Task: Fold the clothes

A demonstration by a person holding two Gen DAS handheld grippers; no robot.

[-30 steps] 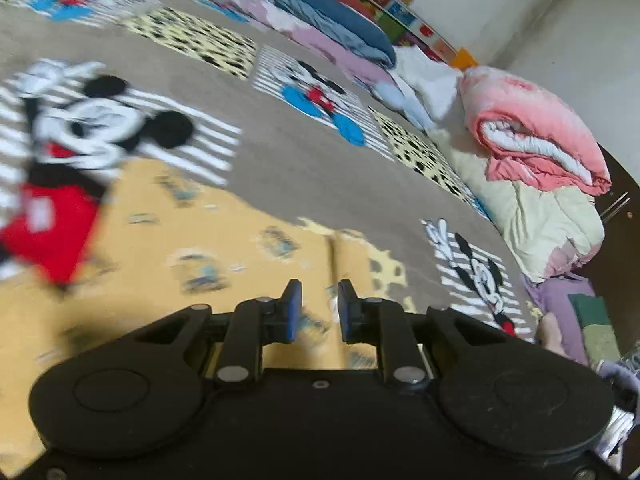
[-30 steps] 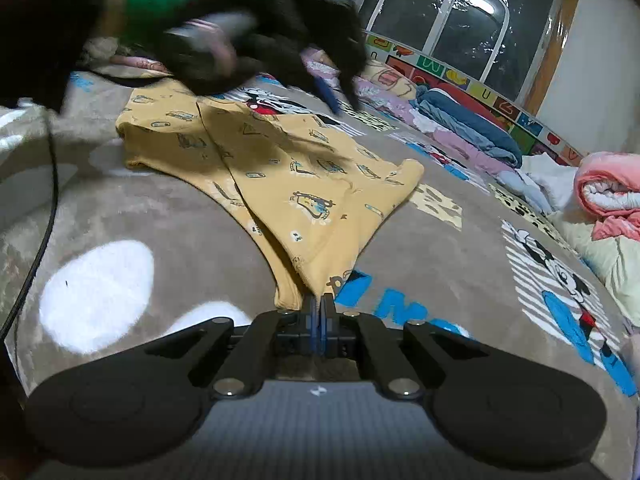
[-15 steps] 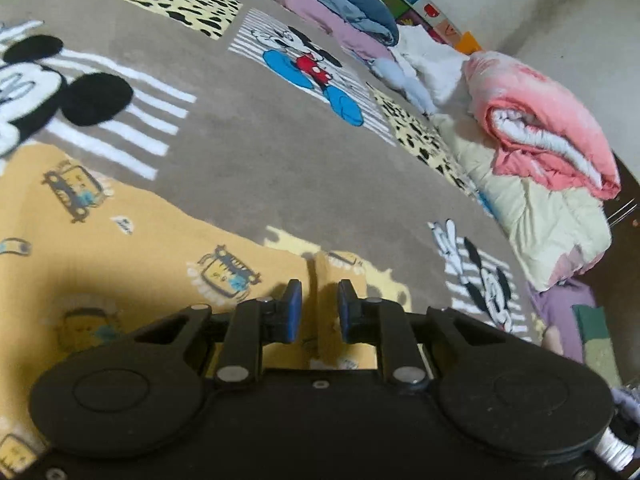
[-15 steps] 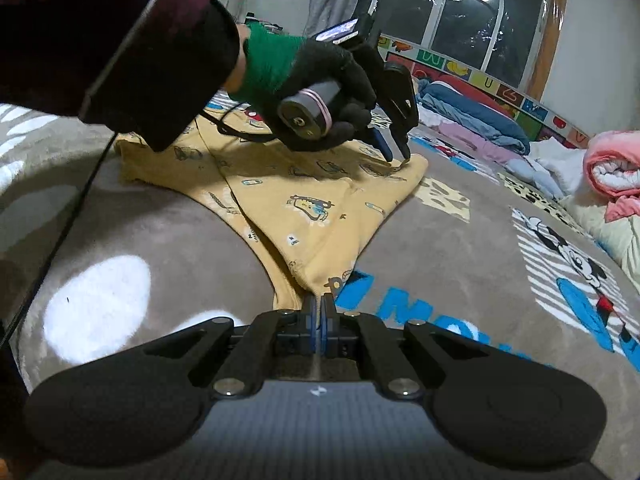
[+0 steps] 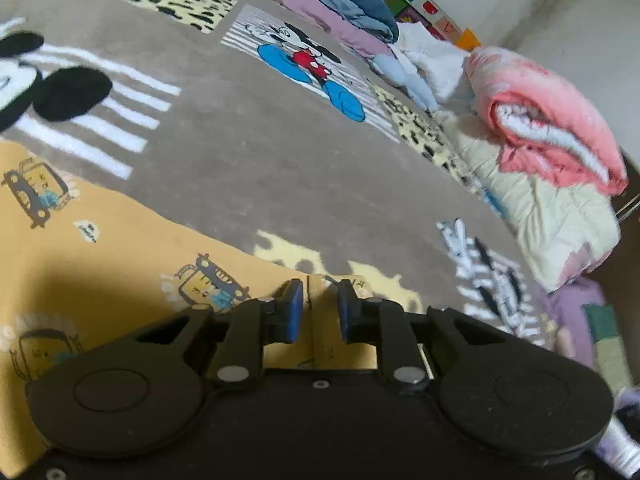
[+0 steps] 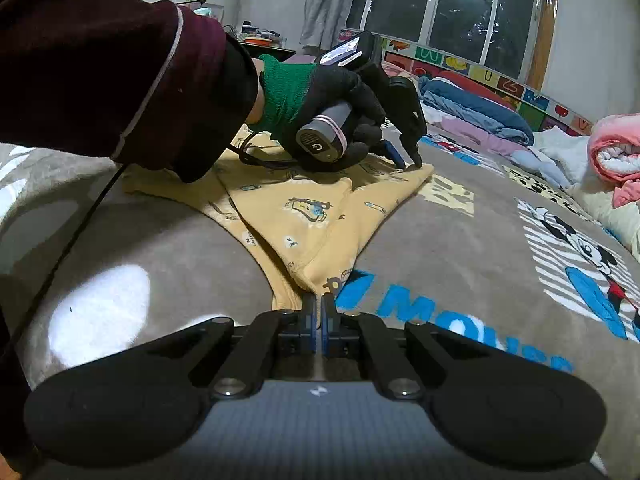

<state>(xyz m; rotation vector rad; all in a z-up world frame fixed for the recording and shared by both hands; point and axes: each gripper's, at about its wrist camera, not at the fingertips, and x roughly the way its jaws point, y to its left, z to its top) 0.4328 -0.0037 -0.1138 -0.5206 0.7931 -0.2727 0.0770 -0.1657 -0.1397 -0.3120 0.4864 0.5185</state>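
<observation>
Yellow printed garment (image 6: pixel 308 216) lying on a grey cartoon-mouse blanket (image 6: pixel 460 248) spread over a bed, one set of tongs at each end.

Blue letters on the blanket beside the right tongs (image 6: pixel 318 322) read "MOUSE" in part. The right tongs are closed on a bunched corner of the garment at its near end. At the far corner, beside the cloth's edge, the left tongs (image 6: pixel 408 158) point down with tips parted, a raised fold of yellow cloth (image 5: pixel 320 312) between them; whether the pads touch it cannot be told. A black-gloved hand (image 6: pixel 340 120) with a green cuff holds them. Bare blanket lies open to the right, up to folded bedding (image 5: pixel 552 140) piled along the bed's far edge. The garment is soft yellow, creased, dotted with small car drawings.
</observation>
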